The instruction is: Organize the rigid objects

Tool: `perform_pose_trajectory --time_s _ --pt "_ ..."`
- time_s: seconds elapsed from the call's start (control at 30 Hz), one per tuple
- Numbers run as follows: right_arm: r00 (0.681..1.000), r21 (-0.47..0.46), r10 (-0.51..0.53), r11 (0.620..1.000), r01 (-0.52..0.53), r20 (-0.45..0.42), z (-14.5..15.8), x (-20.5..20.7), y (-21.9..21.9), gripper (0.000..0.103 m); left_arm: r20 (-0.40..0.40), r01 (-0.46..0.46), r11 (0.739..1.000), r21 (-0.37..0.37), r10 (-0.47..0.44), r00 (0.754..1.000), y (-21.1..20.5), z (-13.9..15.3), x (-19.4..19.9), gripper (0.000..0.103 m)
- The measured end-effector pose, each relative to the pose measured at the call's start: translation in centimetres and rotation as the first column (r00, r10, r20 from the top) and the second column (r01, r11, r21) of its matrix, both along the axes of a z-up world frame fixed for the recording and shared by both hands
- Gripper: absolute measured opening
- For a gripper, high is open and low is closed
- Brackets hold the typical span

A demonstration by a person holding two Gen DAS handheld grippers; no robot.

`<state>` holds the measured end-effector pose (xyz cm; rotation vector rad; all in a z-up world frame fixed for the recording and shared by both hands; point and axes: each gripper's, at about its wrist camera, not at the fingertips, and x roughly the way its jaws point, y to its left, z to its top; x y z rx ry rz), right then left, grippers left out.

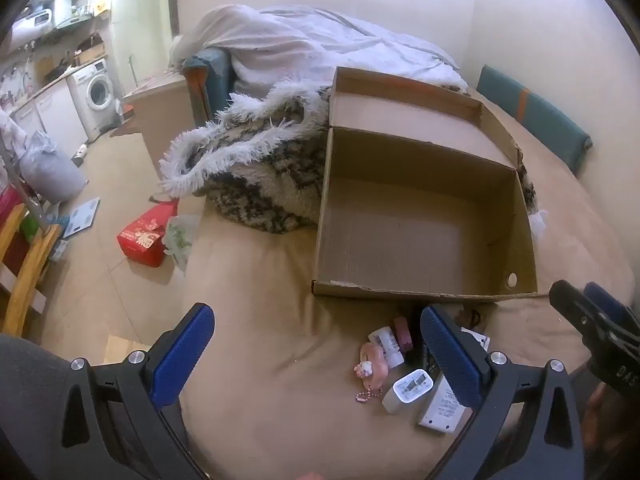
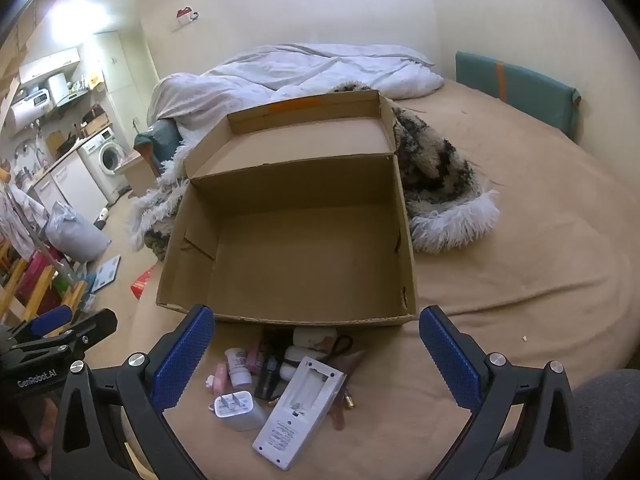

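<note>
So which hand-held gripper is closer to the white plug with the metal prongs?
Probably the right hand-held gripper: the white square plug lies between its open fingers. The left hand-held gripper frames it nearer one finger.

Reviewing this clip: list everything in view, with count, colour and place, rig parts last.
cardboard box: 1, brown, open, on the bed
wall charger: 1, white, in front of the box
battery charger: 1, white, beside the wall charger
small bottle: 1, white, in the pile
pink keychain: 1, pink, left of the pile
fluffy blanket: 1, black-and-white, behind the box
duvet: 1, white, far end
left gripper: jaws open, empty
right gripper: jaws open, empty
</note>
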<state>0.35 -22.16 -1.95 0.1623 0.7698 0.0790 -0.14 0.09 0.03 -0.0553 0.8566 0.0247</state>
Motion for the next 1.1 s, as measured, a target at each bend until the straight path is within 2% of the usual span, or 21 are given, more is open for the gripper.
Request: perform_pose_trajectory --time_s 1.1 --pt "1.0 -0.012 0.0 1.0 0.0 0.017 0.01 0.1 0.23 0.103 -0.015 0.002 1.0 -0.011 -0.002 1.0 0.3 -0.07 -0.12 0.103"
